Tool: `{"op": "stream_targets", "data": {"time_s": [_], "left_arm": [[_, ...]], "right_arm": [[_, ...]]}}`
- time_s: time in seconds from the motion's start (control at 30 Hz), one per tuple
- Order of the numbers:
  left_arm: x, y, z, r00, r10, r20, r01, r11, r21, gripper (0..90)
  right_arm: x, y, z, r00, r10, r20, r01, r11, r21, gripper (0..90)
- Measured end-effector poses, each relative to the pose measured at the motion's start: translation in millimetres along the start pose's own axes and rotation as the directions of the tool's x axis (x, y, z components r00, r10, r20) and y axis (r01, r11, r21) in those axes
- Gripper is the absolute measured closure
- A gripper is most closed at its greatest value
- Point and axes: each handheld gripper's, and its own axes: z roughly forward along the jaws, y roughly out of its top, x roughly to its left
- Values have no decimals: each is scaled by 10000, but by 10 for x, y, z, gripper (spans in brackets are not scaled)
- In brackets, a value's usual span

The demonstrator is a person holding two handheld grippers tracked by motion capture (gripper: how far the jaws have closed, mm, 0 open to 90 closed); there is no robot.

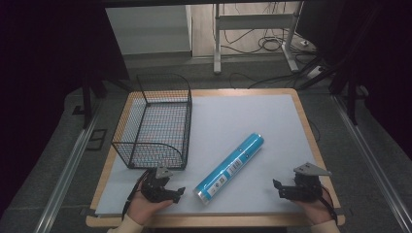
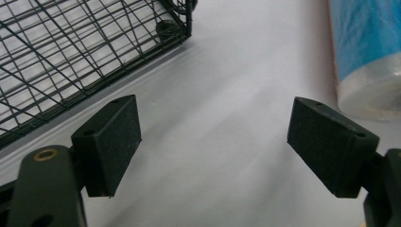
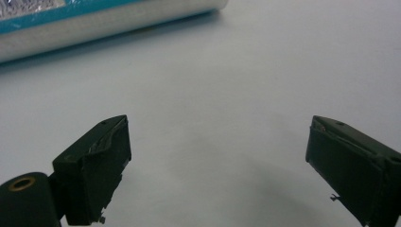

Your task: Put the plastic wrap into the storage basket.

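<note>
The blue roll [image 1: 230,168] lay flat on the white surface [image 1: 252,116], between the two grippers and a little ahead of them. Its long axis ran on a diagonal, from its near end, low and toward the person's left, up to its far end, farther out and toward the right. The wire basket [image 1: 154,121] stood at the left side of the surface, apart from the roll.

The left gripper [image 1: 176,193] rested close to the near end of the roll, just beside it without touching. Its jaws stood wide apart with nothing between them, and in the left gripper view the capped end of the roll [image 2: 366,52] showed ahead and off to the side of the right-hand jaw, while the basket's corner [image 2: 85,52] sat ahead on the other side.

The right gripper [image 1: 281,189] lay well apart from the roll, near the right edge. Its jaws were also spread with only bare surface between them, and in the right gripper view the roll [image 3: 94,21] crossed the top of the picture as a long band, side-on to the jaws.

Judging from this, the left hand [image 1: 143,206] was the nearer one, and it would have to swing toward the roll's near end, since the roll sat off to one side of its jaws rather than straight ahead
</note>
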Motion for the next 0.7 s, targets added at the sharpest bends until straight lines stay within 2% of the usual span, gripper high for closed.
{"op": "stream_targets", "data": {"time_s": [0.13,0.27,0.33,0.43,0.57,0.7], "left_arm": [[-10,24,9,10000,-13,-50,14,10000,20,177],[-42,30,34,9997,-206,-156,206,9998,4,177],[-38,27,25,9997,-135,-215,136,9999,24,177],[-16,21,-2,9993,-264,-276,263,9996,-50,177],[-8,48,-35,9989,-402,-221,399,9991,-139,192],[-31,120,-83,9991,-415,104,417,9989,-229,198]], "right_arm": [[-1,5,19,9996,-222,-175,222,9997,30,81],[-17,6,20,9988,-409,-272,411,9991,76,86],[-17,16,23,9986,-395,-342,397,9992,50,86],[-7,32,28,9984,-402,-394,403,9992,15,87],[3,20,42,9982,-407,-436,412,9991,114,89],[24,-10,10,9983,-434,-393,439,9989,136,93]]}}
